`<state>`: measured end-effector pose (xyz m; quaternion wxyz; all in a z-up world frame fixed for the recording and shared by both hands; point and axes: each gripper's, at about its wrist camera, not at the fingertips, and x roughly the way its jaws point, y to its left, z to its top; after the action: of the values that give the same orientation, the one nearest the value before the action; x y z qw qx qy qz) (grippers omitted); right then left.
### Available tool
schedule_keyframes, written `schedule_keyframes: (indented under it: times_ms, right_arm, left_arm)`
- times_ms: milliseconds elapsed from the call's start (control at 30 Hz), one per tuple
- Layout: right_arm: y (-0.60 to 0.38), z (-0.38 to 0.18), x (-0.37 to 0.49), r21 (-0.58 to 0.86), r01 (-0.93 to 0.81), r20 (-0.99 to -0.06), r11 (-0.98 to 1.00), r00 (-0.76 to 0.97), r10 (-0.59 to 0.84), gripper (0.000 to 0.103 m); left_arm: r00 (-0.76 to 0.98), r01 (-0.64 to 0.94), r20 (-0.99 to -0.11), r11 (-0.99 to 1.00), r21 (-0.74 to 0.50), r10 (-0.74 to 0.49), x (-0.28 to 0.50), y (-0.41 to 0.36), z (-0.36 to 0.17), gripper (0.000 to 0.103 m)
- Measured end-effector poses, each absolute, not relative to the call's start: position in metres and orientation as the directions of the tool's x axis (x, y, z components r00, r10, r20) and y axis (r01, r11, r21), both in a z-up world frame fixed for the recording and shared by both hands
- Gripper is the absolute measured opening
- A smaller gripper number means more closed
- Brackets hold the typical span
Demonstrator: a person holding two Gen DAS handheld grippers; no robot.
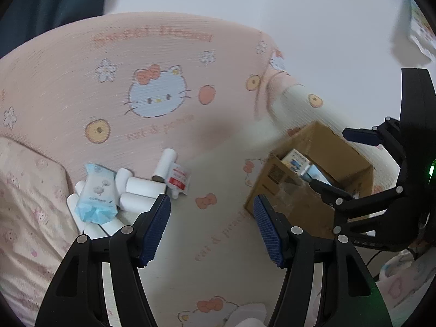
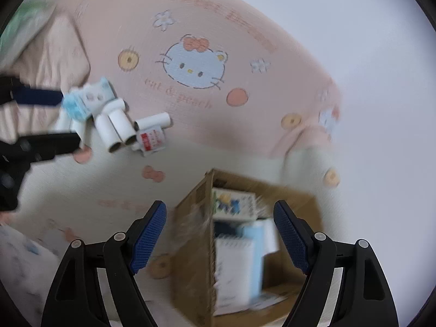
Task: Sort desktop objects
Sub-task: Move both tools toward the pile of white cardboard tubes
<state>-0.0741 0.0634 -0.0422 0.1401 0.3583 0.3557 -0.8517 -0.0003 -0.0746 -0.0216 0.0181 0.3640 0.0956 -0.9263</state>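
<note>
A blue tissue pack [image 1: 96, 193] lies on a heap of white paper rolls [image 1: 144, 186], with a red-and-white sachet [image 1: 178, 178] beside them. My left gripper [image 1: 211, 209] hovers open just right of that heap, with nothing between its fingers. A cardboard box [image 1: 299, 207] stands to the right with several packs inside. My right gripper [image 2: 220, 215] is open over the box [image 2: 190, 245] and holds nothing. The right wrist view also shows the tissue pack [image 2: 87, 98], the rolls [image 2: 114, 128], the sachet [image 2: 151, 140] and the left gripper [image 2: 68, 120] at the left.
Everything rests on a pink and cream cartoon-cat bedsheet [image 1: 152, 54]. A patterned pillow [image 1: 27, 204] lies at the left. A white wall [image 1: 299, 13] rises behind. The right gripper [image 1: 346, 160] reaches in from the right above the box.
</note>
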Motion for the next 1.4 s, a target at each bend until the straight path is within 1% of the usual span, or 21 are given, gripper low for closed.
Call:
schedule_keyframes:
  times_ms: [33,100,333,400,467,533,600,667,700,800,867,933,1000,1067,1133,1167,1200,1267,1333,1400]
  right_arm:
    - [0.055,-0.045,-0.072,-0.536,0.509,-0.699,-0.674,-0.715,0.016,0.08]
    - [0.044,-0.047,-0.074,-0.545,0.547,-0.704,-0.635,-0.71,-0.008,0.08]
    - [0.008,-0.068,-0.084,-0.469,0.666,-0.769,-0.58,-0.631,-0.104,0.08]
    - [-0.003,-0.077,-0.083,-0.467,0.687,-0.774,-0.556,-0.622,-0.119,0.08]
    - [-0.013,-0.087,-0.081,-0.479,0.701,-0.759,-0.529,-0.633,-0.15,0.08]
    - [-0.019,-0.096,-0.076,-0.488,0.709,-0.726,-0.509,-0.654,-0.215,0.08]
    - [-0.023,-0.104,-0.076,-0.454,0.729,-0.704,-0.513,-0.646,-0.295,0.08]
    - [-0.026,-0.111,-0.077,-0.383,0.743,-0.686,-0.549,-0.627,-0.369,0.08]
    - [-0.026,-0.117,-0.078,-0.322,0.76,-0.671,-0.565,-0.604,-0.43,0.08]
    - [-0.029,-0.136,-0.082,-0.218,0.786,-0.644,-0.578,-0.561,-0.52,0.08]
    - [-0.034,-0.149,-0.08,-0.194,0.796,-0.639,-0.573,-0.546,-0.542,0.08]
    - [-0.043,-0.161,-0.08,-0.175,0.808,-0.653,-0.563,-0.523,-0.548,0.08]
    - [-0.05,-0.172,-0.081,-0.159,0.82,-0.65,-0.55,-0.506,-0.566,0.08]
    - [-0.055,-0.184,-0.081,-0.142,0.834,-0.651,-0.533,-0.484,-0.585,0.08]
    - [-0.06,-0.197,-0.081,-0.138,0.833,-0.645,-0.536,-0.486,-0.59,0.08]
    - [-0.061,-0.202,-0.081,-0.137,0.836,-0.642,-0.532,-0.484,-0.595,0.08]
    - [-0.062,-0.206,-0.082,-0.142,0.84,-0.637,-0.524,-0.483,-0.601,0.08]
    - [-0.065,-0.215,-0.087,-0.159,0.836,-0.623,-0.526,-0.498,-0.603,0.08]
    - [-0.067,-0.224,-0.097,-0.153,0.822,-0.624,-0.548,-0.511,-0.592,0.08]
    - [-0.066,-0.229,-0.108,-0.114,0.819,-0.629,-0.563,-0.498,-0.597,0.08]
  left_arm:
    - [-0.735,0.113,-0.677,-0.98,-0.167,0.031,0.001,-0.078,-0.023,0.067]
    - [-0.738,0.135,-0.675,-0.976,-0.174,0.018,0.002,-0.086,-0.026,0.067]
    - [-0.736,0.217,-0.676,-0.958,-0.186,-0.035,0.006,-0.113,-0.037,0.067]
    - [-0.738,0.245,-0.673,-0.95,-0.192,-0.054,0.009,-0.121,-0.044,0.067]
    - [-0.742,0.269,-0.665,-0.946,-0.179,-0.085,0.012,-0.127,-0.053,0.067]
    - [-0.737,0.284,-0.668,-0.945,-0.161,-0.107,0.016,-0.132,-0.063,0.067]
    - [-0.712,0.307,-0.685,-0.946,-0.101,-0.158,0.017,-0.136,-0.076,0.067]
    - [-0.689,0.316,-0.696,-0.948,-0.039,-0.201,0.018,-0.141,-0.087,0.067]
    - [-0.675,0.318,-0.703,-0.948,-0.004,-0.223,0.02,-0.142,-0.095,0.067]
    - [-0.62,0.323,-0.747,-0.945,0.039,-0.242,0.023,-0.149,-0.115,0.067]
    - [-0.599,0.332,-0.771,-0.943,0.007,-0.217,0.025,-0.157,-0.125,0.067]
    - [-0.589,0.358,-0.788,-0.932,-0.059,-0.177,0.029,-0.167,-0.135,0.067]
    - [-0.593,0.4,-0.795,-0.903,-0.158,-0.124,0.033,-0.182,-0.143,0.066]
    - [-0.591,0.445,-0.8,-0.869,-0.216,-0.104,0.035,-0.19,-0.15,0.065]
    - [-0.605,0.472,-0.792,-0.837,-0.275,-0.081,0.035,-0.197,-0.154,0.059]
    - [-0.622,0.483,-0.78,-0.816,-0.318,-0.064,0.032,-0.202,-0.156,0.059]
    - [-0.629,0.487,-0.775,-0.807,-0.334,-0.059,0.031,-0.201,-0.158,0.058]
    - [-0.645,0.493,-0.763,-0.781,-0.383,-0.033,0.022,-0.205,-0.161,0.054]
    - [-0.646,0.501,-0.763,-0.769,-0.398,-0.027,0.012,-0.206,-0.163,0.041]
    - [-0.655,0.496,-0.756,-0.754,-0.43,0.001,-0.003,-0.207,-0.167,0.039]
